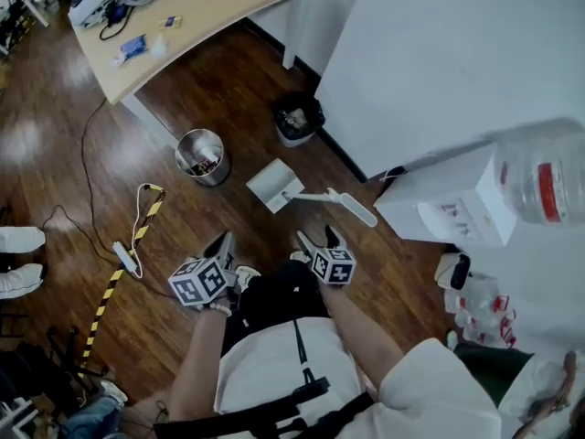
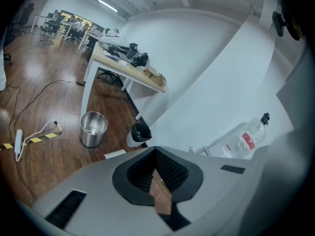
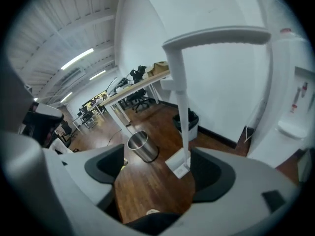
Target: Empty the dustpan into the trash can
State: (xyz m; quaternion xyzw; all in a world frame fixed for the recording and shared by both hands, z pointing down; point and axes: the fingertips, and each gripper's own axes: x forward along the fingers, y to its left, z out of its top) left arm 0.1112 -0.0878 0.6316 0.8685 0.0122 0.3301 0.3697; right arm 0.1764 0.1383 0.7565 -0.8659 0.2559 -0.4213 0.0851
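Standing on the wood floor [image 1: 228, 90], the steel trash can [image 1: 201, 156] holds a few scraps. A black-lined bin [image 1: 298, 119] sits at the wall's foot, its contents unclear. The white dustpan [image 1: 275, 186] rests on the floor near the can. The right hand-held gripper [image 1: 318, 239] gapes wide and empty, short of the dustpan's handle. The left hand-held gripper [image 1: 224, 245] is closed on nothing.

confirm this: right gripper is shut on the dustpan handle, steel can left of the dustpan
Not shut: the right gripper is open, jaws wide apart and not pressing on the dustpan handle, as the right gripper view shows. The steel can is left of the dustpan.
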